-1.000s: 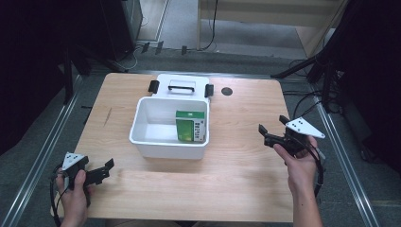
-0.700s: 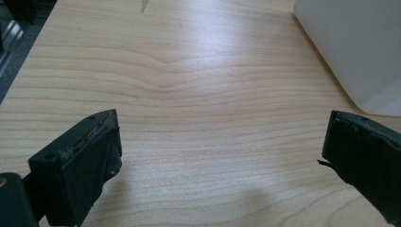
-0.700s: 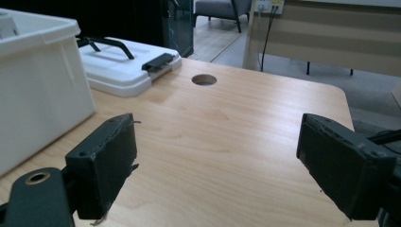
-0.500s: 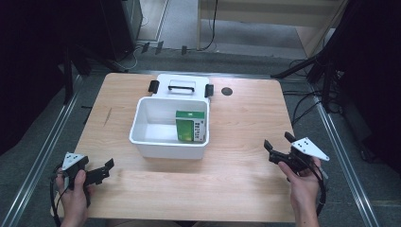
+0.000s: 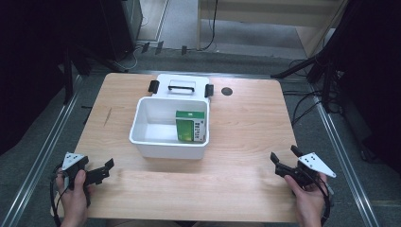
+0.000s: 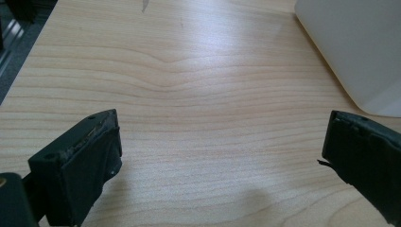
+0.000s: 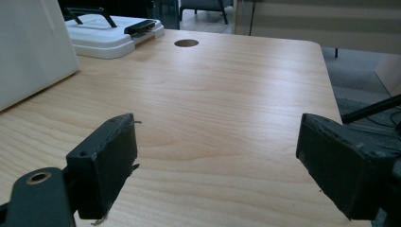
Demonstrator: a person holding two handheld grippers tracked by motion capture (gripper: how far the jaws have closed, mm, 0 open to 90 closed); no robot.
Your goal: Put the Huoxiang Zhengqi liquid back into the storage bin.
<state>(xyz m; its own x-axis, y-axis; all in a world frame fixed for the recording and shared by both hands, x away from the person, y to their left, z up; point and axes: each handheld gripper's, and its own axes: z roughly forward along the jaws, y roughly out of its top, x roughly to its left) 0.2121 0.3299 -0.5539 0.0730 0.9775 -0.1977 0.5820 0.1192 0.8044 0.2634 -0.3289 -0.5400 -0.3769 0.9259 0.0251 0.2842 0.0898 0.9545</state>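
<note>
A white plastic bin [image 5: 142,124] stands in the middle of the wooden table, with a green carton [image 5: 190,126] upright inside against its right wall. The bin's white lid [image 5: 181,87], with a black handle and latches, lies flat just behind it. My left gripper [image 5: 105,170] rests open at the table's near left corner, in a person's hand. Its jaws stand wide apart over bare wood [image 6: 222,127], with the bin's corner [image 6: 359,47] ahead to the right. My right gripper [image 5: 283,158] is open near the front right edge, nothing between its jaws [image 7: 217,127].
A round cable hole [image 5: 227,91] sits in the table behind the bin on the right. In the right gripper view the bin wall [image 7: 33,47], the lid [image 7: 108,35] and the hole [image 7: 186,43] lie ahead. Cables and dark stands surround the table.
My right gripper has drawn back toward the near edge of the table and dropped lower, still open. The left gripper, bin and carton have not moved.
</note>
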